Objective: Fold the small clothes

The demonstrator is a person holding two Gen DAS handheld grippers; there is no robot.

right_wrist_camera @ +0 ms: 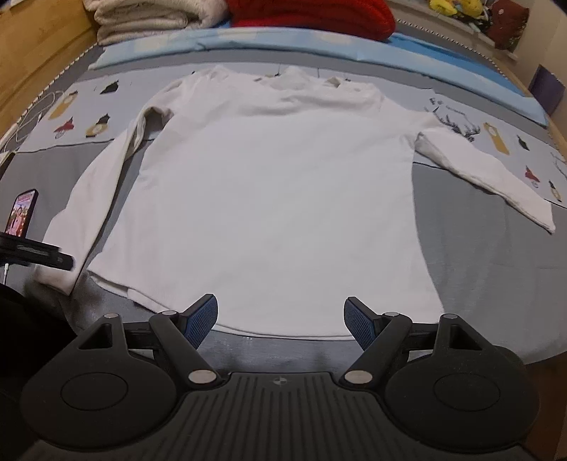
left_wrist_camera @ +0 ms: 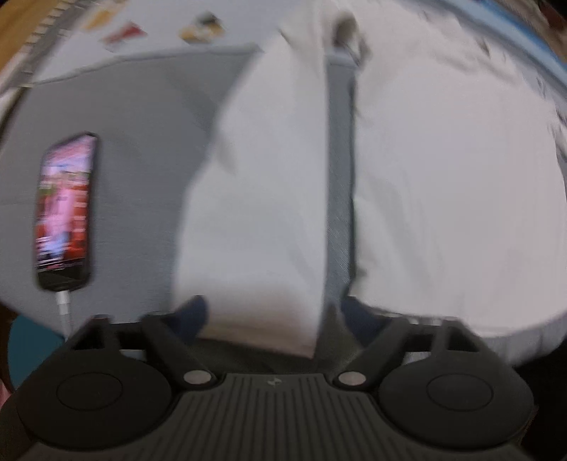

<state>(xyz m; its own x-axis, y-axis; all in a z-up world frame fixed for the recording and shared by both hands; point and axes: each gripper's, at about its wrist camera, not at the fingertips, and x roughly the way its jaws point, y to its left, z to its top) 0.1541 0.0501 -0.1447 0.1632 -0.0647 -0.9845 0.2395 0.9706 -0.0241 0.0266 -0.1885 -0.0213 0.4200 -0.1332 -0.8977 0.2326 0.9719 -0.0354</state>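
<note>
A white long-sleeved shirt (right_wrist_camera: 276, 198) lies flat on the grey bed cover (right_wrist_camera: 478, 266), collar at the far side and both sleeves spread out. My right gripper (right_wrist_camera: 280, 315) hovers open over the middle of the near hem, nothing between its blue pads. In the blurred left wrist view my left gripper (left_wrist_camera: 274, 319) points down at the cuff end of the left sleeve (left_wrist_camera: 255, 212). The cuff lies between its wide-set fingers, and no pad visibly presses on it. The shirt's body (left_wrist_camera: 443, 177) fills the right side. Part of the left gripper (right_wrist_camera: 53, 257) shows over that cuff.
A lit phone (left_wrist_camera: 65, 209) on a white cable (left_wrist_camera: 63, 305) lies on the cover left of the sleeve; the phone (right_wrist_camera: 19, 212) also shows at the right wrist view's left edge. Folded beige (right_wrist_camera: 152, 17) and red (right_wrist_camera: 312, 14) blankets sit beyond the collar. A wooden frame (right_wrist_camera: 35, 53) borders the bed.
</note>
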